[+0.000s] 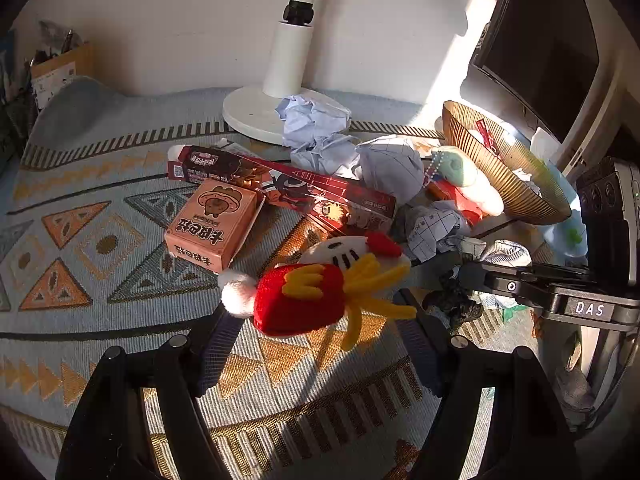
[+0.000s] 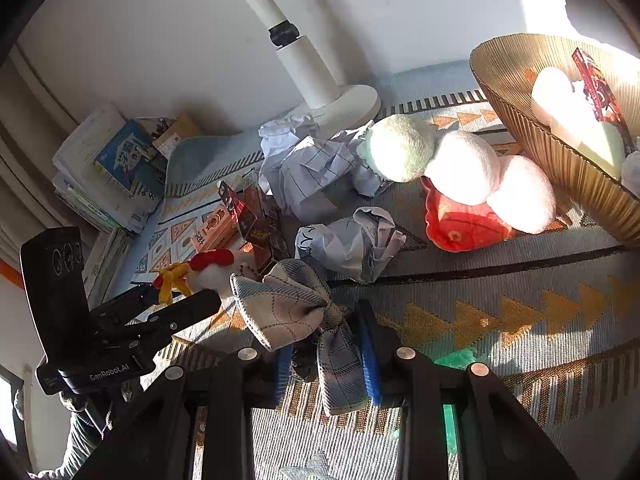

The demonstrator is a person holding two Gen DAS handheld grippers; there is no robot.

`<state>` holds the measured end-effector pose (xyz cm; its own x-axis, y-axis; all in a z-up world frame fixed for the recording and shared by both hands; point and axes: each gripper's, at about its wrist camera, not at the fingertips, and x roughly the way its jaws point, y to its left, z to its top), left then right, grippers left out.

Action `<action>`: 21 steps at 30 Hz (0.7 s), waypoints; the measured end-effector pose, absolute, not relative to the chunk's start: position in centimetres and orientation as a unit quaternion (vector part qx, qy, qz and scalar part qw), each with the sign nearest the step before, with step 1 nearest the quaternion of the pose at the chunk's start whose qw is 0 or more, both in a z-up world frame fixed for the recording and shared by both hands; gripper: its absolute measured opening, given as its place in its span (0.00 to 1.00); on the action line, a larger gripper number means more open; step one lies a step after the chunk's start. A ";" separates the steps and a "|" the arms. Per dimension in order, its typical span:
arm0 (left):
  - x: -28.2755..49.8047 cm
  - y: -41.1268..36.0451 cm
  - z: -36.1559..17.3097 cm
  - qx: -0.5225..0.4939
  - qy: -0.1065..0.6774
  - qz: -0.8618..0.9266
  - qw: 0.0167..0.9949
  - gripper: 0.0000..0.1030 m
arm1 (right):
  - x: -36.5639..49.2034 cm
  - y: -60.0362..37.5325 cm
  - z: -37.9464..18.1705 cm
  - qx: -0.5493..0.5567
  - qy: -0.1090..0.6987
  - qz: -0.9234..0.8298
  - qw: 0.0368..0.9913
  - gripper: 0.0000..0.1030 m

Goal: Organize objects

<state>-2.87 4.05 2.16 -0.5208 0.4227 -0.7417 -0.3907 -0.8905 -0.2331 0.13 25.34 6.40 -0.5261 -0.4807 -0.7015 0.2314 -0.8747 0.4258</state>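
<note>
The right gripper [image 2: 326, 354] is clamped on a plaid bow [image 2: 300, 312], its blue fingers [image 2: 370, 364] pressed against the knot, near the front of the patterned counter [image 2: 500, 300]. The bow is best lifted clear before being carried to the ribbed basket [image 2: 560, 152] at far right, so that the loose loops are not dragged across the paper. The left gripper [image 1: 316, 320] is set with fingers [image 1: 218, 344] apart around a red plush toy [image 1: 312, 296], not yet squeezed; the grip is better taken on the red body than on the yellow strands.

Counted: three crumpled paper balls [image 2: 348, 240], two boxes [image 1: 212, 224], one basket, one lamp base [image 1: 260, 112].
</note>
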 end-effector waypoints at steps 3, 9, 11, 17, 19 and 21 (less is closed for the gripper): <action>-2.1 4.5 2.5 -0.416 0.003 0.879 0.232 0.57 | 1.1 25.5 7.3 0.426 -0.140 -0.870 0.205 0.25; 1.1 5.4 4.8 -0.382 0.019 0.888 0.254 0.56 | 4.4 28.5 9.6 0.395 -0.169 -0.884 0.185 0.20; 2.2 5.9 5.9 -0.370 0.019 0.891 0.263 0.57 | 5.5 29.5 10.7 0.383 -0.174 -0.890 0.176 0.16; 3.9 9.6 9.1 -0.348 0.015 0.889 0.298 0.57 | 8.9 31.3 15.0 0.335 -0.163 -0.914 0.159 0.14; 4.4 11.2 9.7 -0.341 0.022 0.889 0.306 0.57 | 9.9 32.0 16.1 0.321 -0.159 -0.921 0.155 0.14; 4.8 12.6 10.3 -0.336 0.025 0.888 0.312 0.57 | 10.5 32.8 16.7 0.316 -0.156 -0.923 0.155 0.14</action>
